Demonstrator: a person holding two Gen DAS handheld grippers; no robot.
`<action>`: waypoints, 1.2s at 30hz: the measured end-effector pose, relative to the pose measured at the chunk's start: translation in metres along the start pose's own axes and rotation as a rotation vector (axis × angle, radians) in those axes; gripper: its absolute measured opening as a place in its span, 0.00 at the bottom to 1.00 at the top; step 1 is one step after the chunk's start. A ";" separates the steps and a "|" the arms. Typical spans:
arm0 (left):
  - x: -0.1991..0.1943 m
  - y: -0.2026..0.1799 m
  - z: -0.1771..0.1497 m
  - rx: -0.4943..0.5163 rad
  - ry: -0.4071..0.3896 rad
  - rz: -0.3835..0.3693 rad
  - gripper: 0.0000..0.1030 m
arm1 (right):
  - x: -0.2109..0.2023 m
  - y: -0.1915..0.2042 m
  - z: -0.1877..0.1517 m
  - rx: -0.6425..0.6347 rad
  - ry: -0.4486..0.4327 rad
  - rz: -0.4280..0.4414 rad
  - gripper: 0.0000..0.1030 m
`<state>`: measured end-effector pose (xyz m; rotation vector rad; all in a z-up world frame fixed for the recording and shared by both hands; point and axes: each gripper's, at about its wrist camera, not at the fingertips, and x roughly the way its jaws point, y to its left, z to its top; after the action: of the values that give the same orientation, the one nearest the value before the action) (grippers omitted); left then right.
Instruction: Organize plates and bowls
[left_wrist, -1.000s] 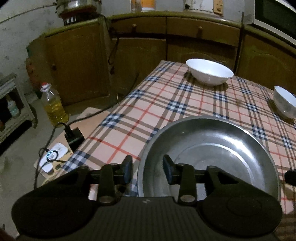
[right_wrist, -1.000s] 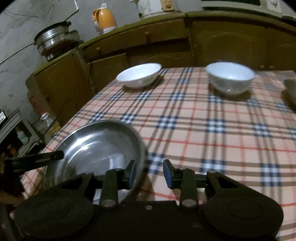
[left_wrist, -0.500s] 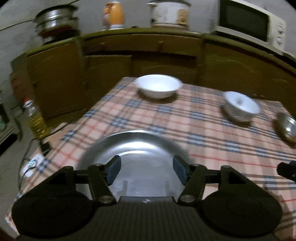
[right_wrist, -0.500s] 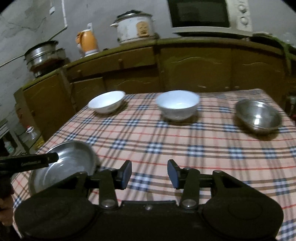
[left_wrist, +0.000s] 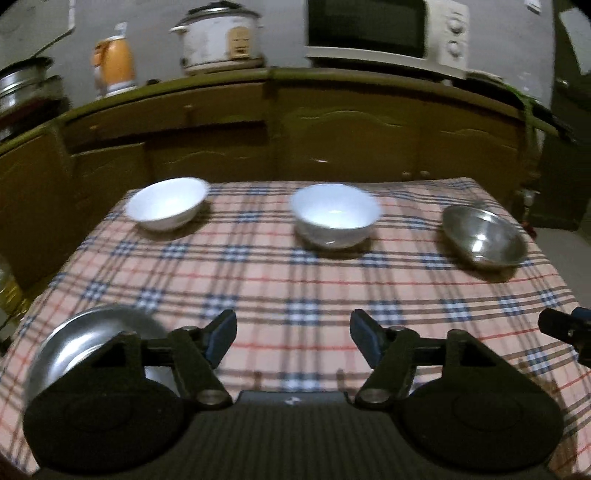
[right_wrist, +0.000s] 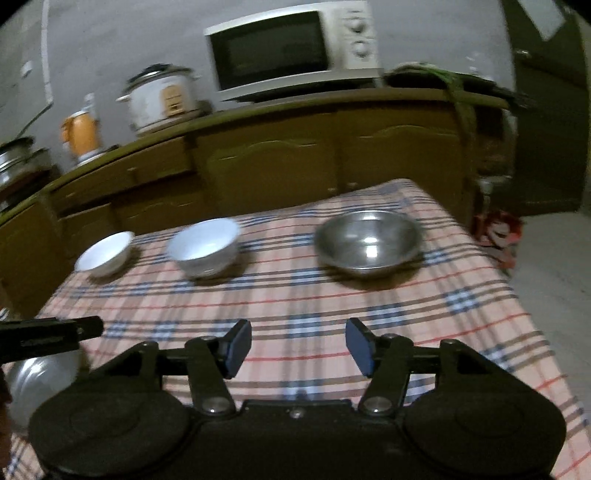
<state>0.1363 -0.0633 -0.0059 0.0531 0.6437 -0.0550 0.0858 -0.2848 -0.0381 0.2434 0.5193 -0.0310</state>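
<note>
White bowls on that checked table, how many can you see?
2. A shallow white bowl sits at the far left, and a deeper white bowl at the far middle. The other two dishes are metal.

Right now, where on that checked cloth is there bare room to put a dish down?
The middle of the tablecloth is bare. Dishes line the far edge: shallow white bowl, deeper white bowl, steel bowl. The steel plate fills the near-left corner.
</note>
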 end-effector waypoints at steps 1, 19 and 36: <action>0.003 -0.008 0.002 0.007 0.000 -0.013 0.69 | 0.003 -0.009 0.002 0.010 0.001 -0.011 0.67; 0.135 -0.138 0.062 0.113 0.026 -0.153 0.73 | 0.124 -0.125 0.067 0.182 0.024 -0.099 0.70; 0.209 -0.170 0.076 0.094 0.133 -0.251 0.19 | 0.194 -0.147 0.072 0.253 0.103 -0.043 0.22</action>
<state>0.3368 -0.2454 -0.0762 0.0668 0.7777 -0.3261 0.2759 -0.4384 -0.1063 0.4831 0.6235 -0.1270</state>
